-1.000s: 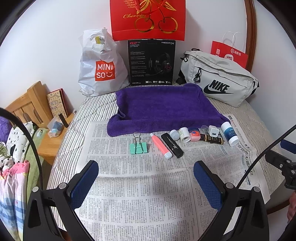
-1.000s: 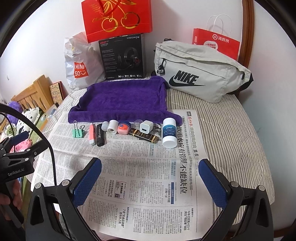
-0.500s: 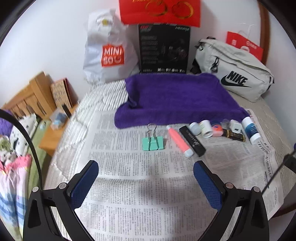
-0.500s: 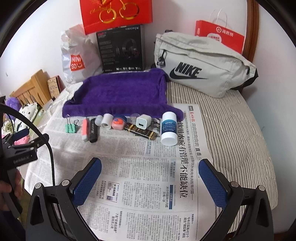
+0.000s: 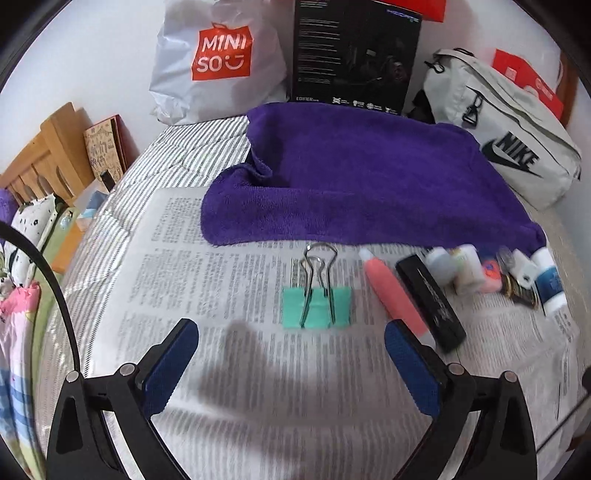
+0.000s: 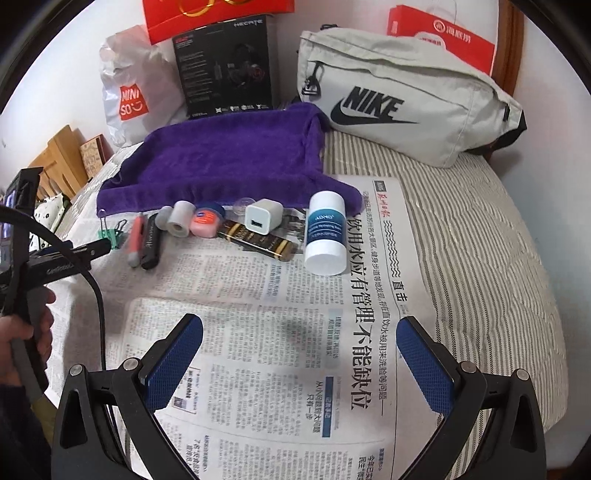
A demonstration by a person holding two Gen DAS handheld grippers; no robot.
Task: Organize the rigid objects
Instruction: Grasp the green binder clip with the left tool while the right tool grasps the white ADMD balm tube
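On the newspaper, left end of the row: a green binder clip (image 5: 316, 307) lies flat, wire handles pointing toward the purple towel (image 5: 354, 184).
Row to its right: a pink highlighter (image 5: 395, 295), a black stick (image 5: 430, 299), two small white containers (image 6: 180, 218), a pink-lidded tin (image 6: 204, 222), a dark gold-printed tube (image 6: 258, 242), a white charger cube (image 6: 261, 220) and a white bottle with a blue label (image 6: 327, 234), all close along the towel's near edge.
Left gripper (image 5: 291, 365): jaws wide apart, holding nothing, low over the newspaper (image 5: 229, 280) just short of the binder clip, which sits in line with the gap.
Right gripper (image 6: 300, 363): jaws spread, empty, over the newspaper's near part, well apart from the row.
Far edge of the bed: a Miniso bag (image 5: 218, 62), a black headset box (image 5: 354, 55), a grey Nike bag (image 6: 402, 99) and a red paper bag (image 6: 443, 35) against the wall.
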